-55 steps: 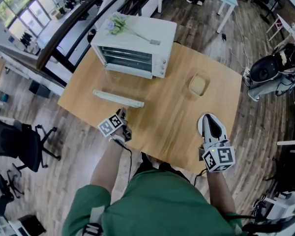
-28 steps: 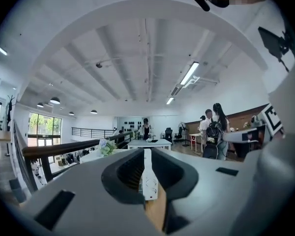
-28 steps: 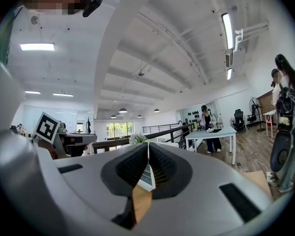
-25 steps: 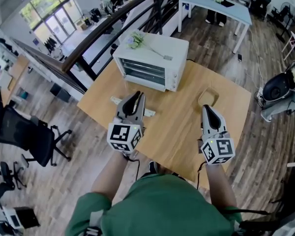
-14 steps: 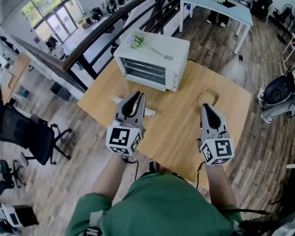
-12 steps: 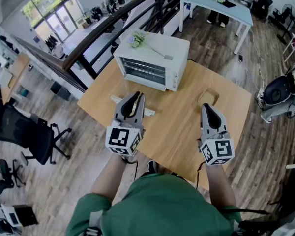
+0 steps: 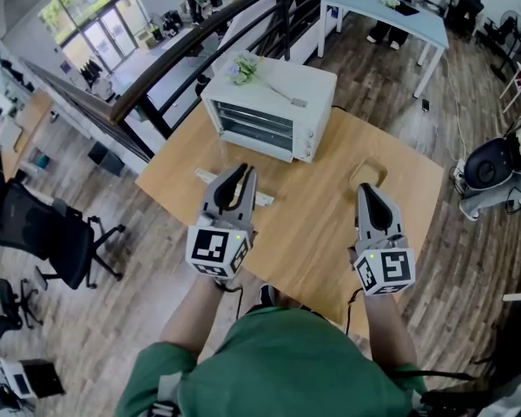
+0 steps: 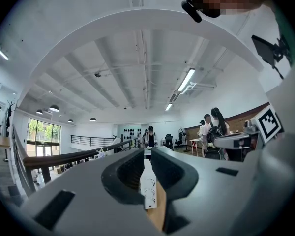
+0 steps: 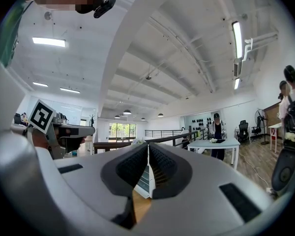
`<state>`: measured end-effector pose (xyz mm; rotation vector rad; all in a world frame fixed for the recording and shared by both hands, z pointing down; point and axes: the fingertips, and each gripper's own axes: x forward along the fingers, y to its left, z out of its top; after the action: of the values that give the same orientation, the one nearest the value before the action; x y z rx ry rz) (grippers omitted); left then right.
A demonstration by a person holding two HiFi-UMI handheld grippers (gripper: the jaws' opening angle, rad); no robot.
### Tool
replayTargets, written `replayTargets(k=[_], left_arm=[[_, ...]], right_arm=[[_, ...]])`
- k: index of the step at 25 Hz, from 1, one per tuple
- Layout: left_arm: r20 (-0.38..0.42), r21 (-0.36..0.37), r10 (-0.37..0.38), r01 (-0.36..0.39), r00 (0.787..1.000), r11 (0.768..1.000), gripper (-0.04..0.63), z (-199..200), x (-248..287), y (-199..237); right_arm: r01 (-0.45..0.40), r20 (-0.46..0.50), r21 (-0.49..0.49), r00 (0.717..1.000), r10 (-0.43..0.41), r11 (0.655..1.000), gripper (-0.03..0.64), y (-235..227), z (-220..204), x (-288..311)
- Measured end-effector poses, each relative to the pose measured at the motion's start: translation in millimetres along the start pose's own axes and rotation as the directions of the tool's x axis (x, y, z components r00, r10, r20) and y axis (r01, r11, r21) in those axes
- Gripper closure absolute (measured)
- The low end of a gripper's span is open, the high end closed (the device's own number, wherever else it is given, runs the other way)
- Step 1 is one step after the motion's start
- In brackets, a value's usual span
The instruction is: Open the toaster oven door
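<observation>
The table [image 7: 317, 211] carries the oven [image 7: 269, 111] at its far edge, racks showing. Its door looks folded down, with the white edge [image 7: 266, 200] low toward the person. The left gripper [image 7: 240, 172] hovers over that edge, jaws closed and empty. The right gripper [image 7: 367, 191] is likewise closed and empty, near a dish [image 7: 369, 173]. Flowers [image 7: 240, 68] lie on the oven.

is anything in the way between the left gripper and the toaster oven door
Nothing visible does. The left gripper, fingers shut, hangs over the table with only a pale strip between it and the toaster oven. That strip looks like the door's own edge, already lowered, though I can't be sure.
</observation>
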<state>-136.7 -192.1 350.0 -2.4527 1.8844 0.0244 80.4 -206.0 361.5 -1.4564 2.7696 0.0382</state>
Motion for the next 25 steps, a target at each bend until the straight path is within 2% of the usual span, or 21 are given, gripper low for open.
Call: replayTargets(k=[25], left_arm=[[-0.025, 0.010, 0.009, -0.009, 1.000, 1.000, 0.535, -6.9, -3.0, 3.3]], right_arm=[[-0.021, -0.009, -0.004, 1.000, 0.021, 1.000, 0.591, 3.7, -3.1, 1.0]])
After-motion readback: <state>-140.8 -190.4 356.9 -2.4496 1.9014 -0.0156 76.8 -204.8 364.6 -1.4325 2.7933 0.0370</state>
